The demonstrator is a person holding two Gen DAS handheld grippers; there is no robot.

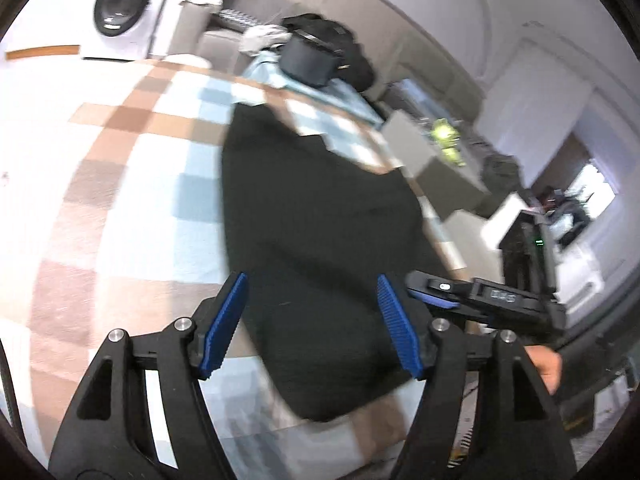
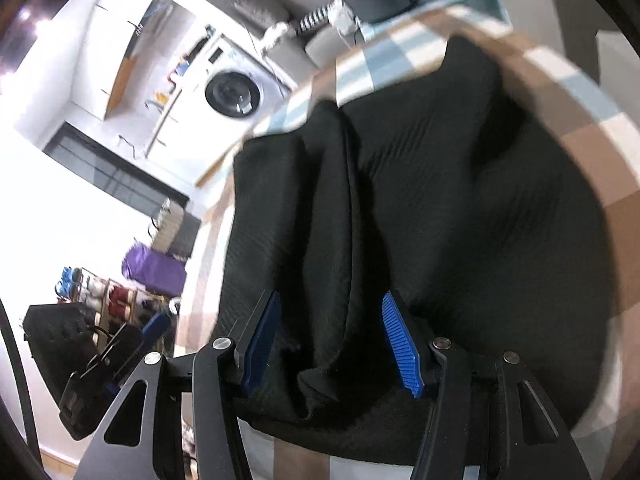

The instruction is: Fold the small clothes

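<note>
A black ribbed garment [image 1: 320, 216] lies flat on a checked brown, white and pale blue cloth [image 1: 132, 128]. My left gripper [image 1: 312, 300] hovers over the garment's near end, open, with nothing pressed between its blue pads [image 1: 226, 324]. In the right wrist view the garment [image 2: 460, 184] fills the middle, with a raised fold running toward the camera. My right gripper [image 2: 330, 320] straddles that fold, jaws apart, pads [image 2: 400, 344] not visibly squeezing it. The right gripper's body [image 1: 460, 292] shows at the left wrist view's right edge, a hand [image 1: 548, 364] behind it.
A dark bag [image 1: 316, 56] sits on pale blue fabric at the far end of the surface. A washing machine [image 1: 120, 4] stands behind. Boxes and clutter [image 1: 440, 152] lie off the right edge. Shelves with shoes [image 2: 112, 292] stand at the left in the right wrist view.
</note>
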